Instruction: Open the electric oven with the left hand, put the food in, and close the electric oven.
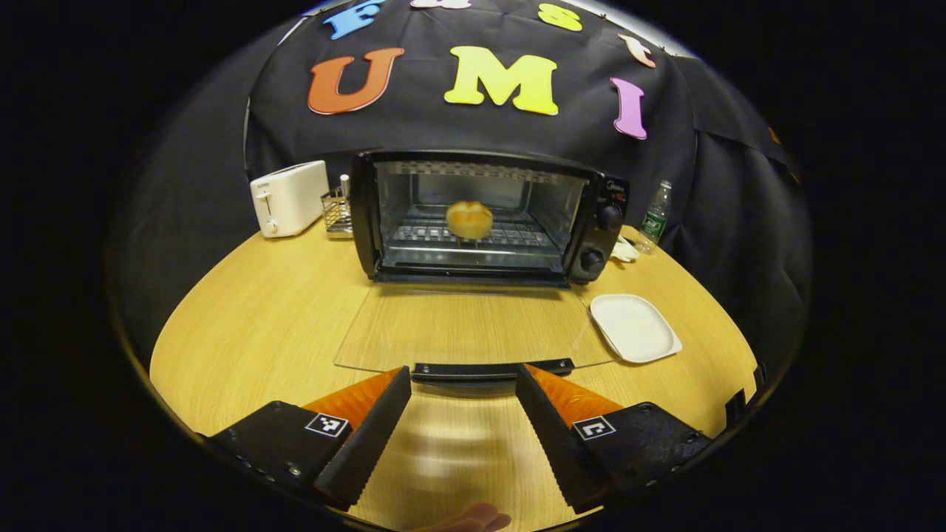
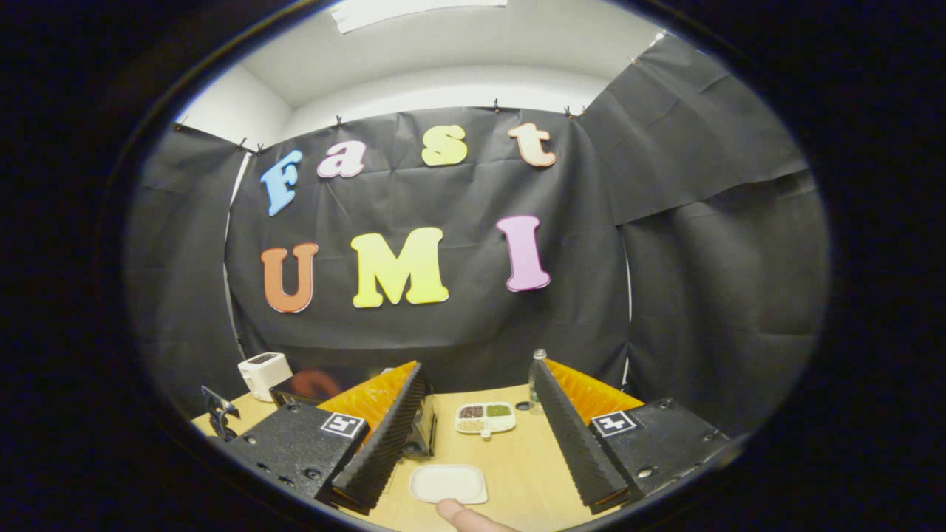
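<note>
Black electric oven with two round knobs on its control panel (image 1: 473, 218) sits straight ahead of the left gripper (image 1: 463, 391), well beyond the fingertips, at the far side of the light wood-grain table (image 1: 251, 325). Its glass door with a black bar handle (image 1: 473, 329) is folded fully down, lying flat on the table toward the gripper; the handle sits right between the fingertips, just past them, not clamped. Left jaws stand wide apart, nothing between the fingers.

Golden round bread roll (image 1: 469, 219) rests on the wire rack inside the oven cavity, roughly centred, in line with the gap of the left jaws.

Outward from the oven, in the left gripper view: white rounded-square plate (image 1: 634, 326) on the table ahead-right of the right finger, just beside the open door's edge. White two-slot toaster (image 1: 289, 198) and a small wire basket (image 1: 337, 212) beyond the left finger, next to the oven's side. Clear plastic bottle with a green label (image 1: 655, 216) beyond the oven's knob side, by the black cloth wall.

Right gripper (image 2: 480, 443) is held higher, jaws also wide apart and empty. Between its fingers, down on the table: the same white plate (image 2: 448, 483), and farther out a white divided dish with dark, green and pale fillings (image 2: 485, 417). The toaster (image 2: 264, 373) shows beyond its left finger. A fingertip (image 2: 462, 513) pokes in at the bottom edge, below the plate.

Room: black cloth on the walls, white ceiling above.
</note>
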Action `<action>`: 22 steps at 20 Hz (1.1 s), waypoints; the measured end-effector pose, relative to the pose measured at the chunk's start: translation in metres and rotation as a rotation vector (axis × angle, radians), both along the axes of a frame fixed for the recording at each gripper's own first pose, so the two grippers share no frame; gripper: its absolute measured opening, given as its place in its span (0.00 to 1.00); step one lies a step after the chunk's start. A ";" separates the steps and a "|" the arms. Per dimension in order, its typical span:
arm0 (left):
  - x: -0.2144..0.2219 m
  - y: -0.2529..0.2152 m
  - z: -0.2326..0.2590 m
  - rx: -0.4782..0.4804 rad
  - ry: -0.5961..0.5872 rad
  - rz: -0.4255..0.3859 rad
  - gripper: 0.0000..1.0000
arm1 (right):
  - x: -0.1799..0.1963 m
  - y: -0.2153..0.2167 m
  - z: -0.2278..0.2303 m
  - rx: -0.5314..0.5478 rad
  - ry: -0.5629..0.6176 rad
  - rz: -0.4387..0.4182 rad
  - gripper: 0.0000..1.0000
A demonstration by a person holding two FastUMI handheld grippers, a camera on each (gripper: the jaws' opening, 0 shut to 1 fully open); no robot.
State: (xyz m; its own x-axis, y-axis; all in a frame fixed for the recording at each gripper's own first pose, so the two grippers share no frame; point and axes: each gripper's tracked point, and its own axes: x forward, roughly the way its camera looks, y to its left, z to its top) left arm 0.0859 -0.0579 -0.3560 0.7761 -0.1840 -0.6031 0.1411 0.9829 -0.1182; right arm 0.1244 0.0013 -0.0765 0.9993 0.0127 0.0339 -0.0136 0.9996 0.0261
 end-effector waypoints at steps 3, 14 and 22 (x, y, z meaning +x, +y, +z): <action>-0.003 -0.019 -0.011 0.026 0.031 -0.040 0.94 | -0.014 -0.016 0.008 -0.025 -0.037 -0.017 0.92; 0.002 -0.028 -0.029 0.077 0.109 -0.012 0.93 | -0.023 -0.029 -0.004 -0.018 -0.034 0.020 0.93; 0.005 -0.028 -0.017 0.083 0.109 -0.017 0.93 | -0.015 -0.026 -0.012 -0.005 -0.016 0.032 0.96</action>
